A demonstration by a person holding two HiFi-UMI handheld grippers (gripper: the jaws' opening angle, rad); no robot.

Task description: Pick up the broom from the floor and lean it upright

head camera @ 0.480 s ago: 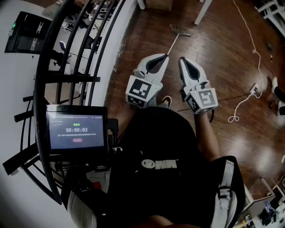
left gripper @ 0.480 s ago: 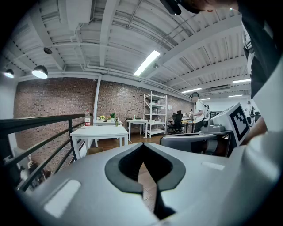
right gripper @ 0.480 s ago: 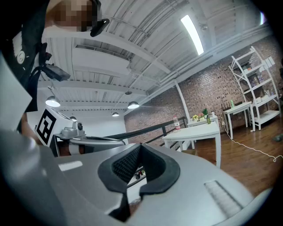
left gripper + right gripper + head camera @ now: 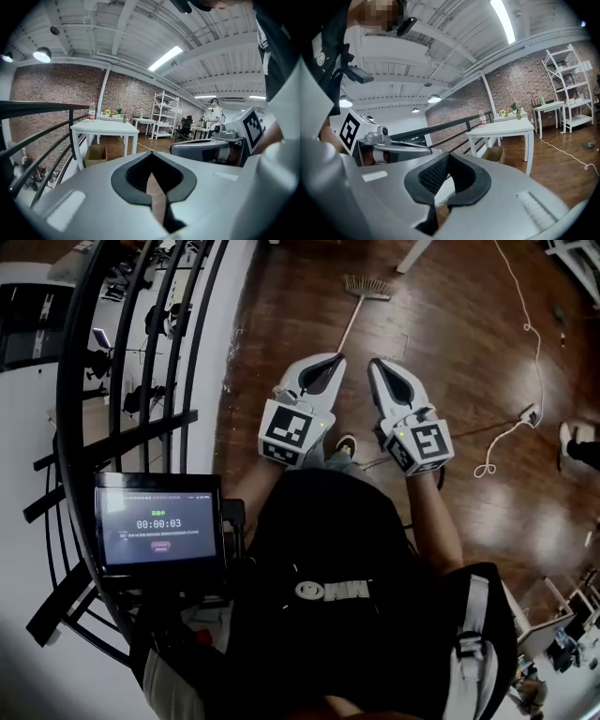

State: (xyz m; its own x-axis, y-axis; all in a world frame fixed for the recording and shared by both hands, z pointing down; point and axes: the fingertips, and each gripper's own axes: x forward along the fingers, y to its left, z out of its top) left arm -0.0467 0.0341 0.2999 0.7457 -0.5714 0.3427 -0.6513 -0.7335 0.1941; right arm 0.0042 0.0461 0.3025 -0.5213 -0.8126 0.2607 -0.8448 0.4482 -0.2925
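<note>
The broom lies on the dark wooden floor ahead of me, its bristle head at the far end and its thin handle running back toward my left gripper. My left gripper is held out in front of my body, jaws together, nothing between them, its tip just short of the handle's near end. My right gripper sits beside it on the right, also shut and empty. In the left gripper view and the right gripper view the jaws meet at the tips; the broom is hidden there.
A black metal railing curves along my left. A white cord trails over the floor on the right, and a person's foot stands at the right edge. A white table with a cardboard box under it stands ahead.
The head view has shifted forward and slightly left; the broom sits a little higher in the frame. Both grippers keep their pose, shut and side by side.
</note>
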